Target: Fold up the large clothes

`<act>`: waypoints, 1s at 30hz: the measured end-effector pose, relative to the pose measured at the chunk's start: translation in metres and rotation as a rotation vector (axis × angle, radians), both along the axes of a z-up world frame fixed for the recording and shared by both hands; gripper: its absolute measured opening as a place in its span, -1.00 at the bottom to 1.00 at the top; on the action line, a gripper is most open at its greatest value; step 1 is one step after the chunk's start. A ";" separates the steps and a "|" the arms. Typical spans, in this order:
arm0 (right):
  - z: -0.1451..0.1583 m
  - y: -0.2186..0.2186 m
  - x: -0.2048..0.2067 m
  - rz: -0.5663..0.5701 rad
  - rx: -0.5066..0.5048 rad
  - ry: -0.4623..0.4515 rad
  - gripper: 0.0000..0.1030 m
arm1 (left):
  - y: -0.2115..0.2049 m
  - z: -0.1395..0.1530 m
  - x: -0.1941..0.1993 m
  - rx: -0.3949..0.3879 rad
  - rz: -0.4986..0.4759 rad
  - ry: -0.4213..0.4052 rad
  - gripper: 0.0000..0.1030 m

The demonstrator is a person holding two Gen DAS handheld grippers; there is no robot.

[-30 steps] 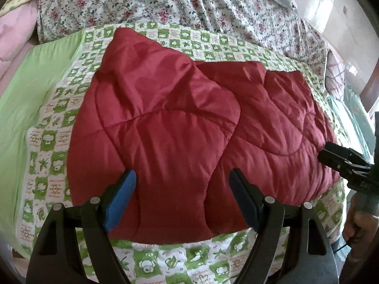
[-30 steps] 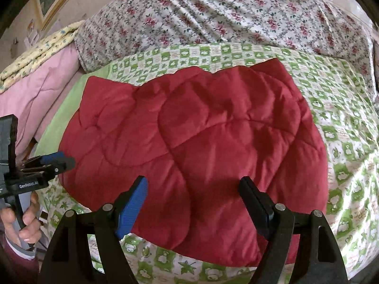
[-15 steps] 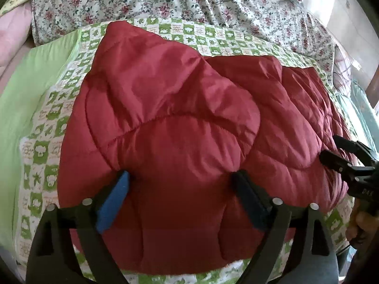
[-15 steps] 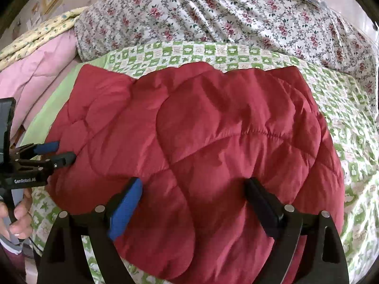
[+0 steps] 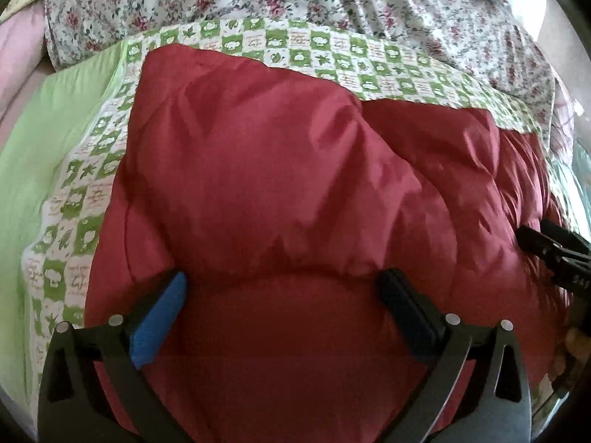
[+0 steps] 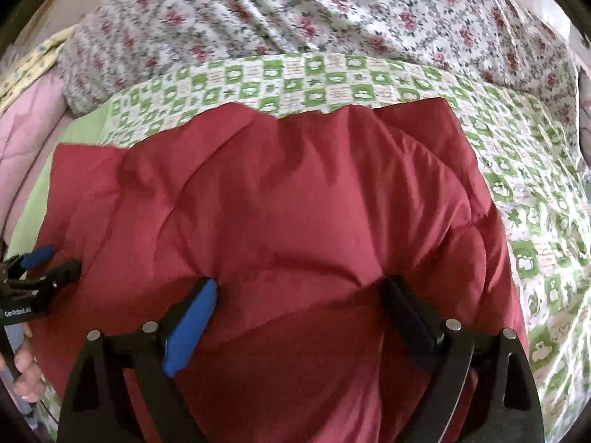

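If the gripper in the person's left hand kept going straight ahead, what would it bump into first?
Most likely the puffy red quilted garment on the bed: the left gripper, its jaws opening, already straddles a padded bulge of it, though contact is hard to judge.

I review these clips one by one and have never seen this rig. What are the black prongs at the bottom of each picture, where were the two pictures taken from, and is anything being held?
There is no robot here: a person holds a two-finger tool in each hand, and each tool carries a wide-angle camera looking along its fingers. One picture is from the left tool, the other from the right tool; each also shows the other tool at its edge. A red quilted garment lies on a green-and-white checked sheet, with a floral quilt behind. The left tool's jaws are opening, the right's stand wide. The red fabric bulges between each pair of fingers, but neither pinches it, so nothing is held.
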State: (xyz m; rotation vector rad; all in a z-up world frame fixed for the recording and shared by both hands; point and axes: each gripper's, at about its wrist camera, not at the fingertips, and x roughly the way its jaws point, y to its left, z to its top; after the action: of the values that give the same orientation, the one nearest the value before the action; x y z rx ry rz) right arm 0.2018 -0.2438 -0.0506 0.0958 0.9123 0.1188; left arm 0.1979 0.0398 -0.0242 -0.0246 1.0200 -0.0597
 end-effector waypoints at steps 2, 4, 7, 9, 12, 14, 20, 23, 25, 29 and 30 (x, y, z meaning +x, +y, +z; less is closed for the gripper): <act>-0.001 -0.004 0.007 -0.012 0.006 0.005 0.79 | 0.003 -0.002 0.010 -0.012 0.010 0.016 1.00; -0.003 -0.010 0.014 -0.015 0.038 0.027 0.80 | 0.007 -0.005 0.020 -0.029 0.024 0.033 1.00; -0.006 -0.019 0.026 -0.027 0.069 0.050 0.80 | 0.012 -0.009 0.032 -0.046 0.054 0.052 1.00; -0.010 -0.026 0.034 -0.045 0.083 0.067 0.80 | 0.013 -0.013 0.040 -0.038 0.074 0.059 1.00; -0.016 -0.032 0.044 -0.065 0.102 0.089 0.80 | 0.014 -0.019 0.050 -0.034 0.098 0.064 1.00; -0.018 -0.032 0.046 -0.067 0.103 0.096 0.81 | 0.012 -0.022 0.055 -0.022 0.102 0.072 1.00; -0.022 -0.035 0.043 -0.064 0.121 0.083 0.82 | 0.014 -0.016 0.050 -0.037 0.090 0.069 1.00; -0.023 -0.037 0.042 -0.061 0.127 0.074 0.82 | 0.016 -0.003 0.031 -0.065 0.070 0.040 1.00; -0.023 -0.037 0.044 -0.059 0.130 0.072 0.82 | 0.015 0.006 0.014 -0.075 0.053 0.017 1.00; -0.020 -0.037 0.043 -0.062 0.134 0.067 0.82 | 0.009 0.024 -0.033 -0.117 0.000 -0.021 1.00; -0.017 -0.037 0.040 -0.060 0.139 0.057 0.82 | 0.008 0.025 -0.041 -0.122 -0.008 -0.022 1.00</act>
State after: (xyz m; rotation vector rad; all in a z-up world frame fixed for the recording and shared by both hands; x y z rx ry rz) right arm 0.2423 -0.2804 -0.0677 0.2568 0.9563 0.1239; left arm 0.1566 0.0477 0.0011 -0.1308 0.9930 -0.1291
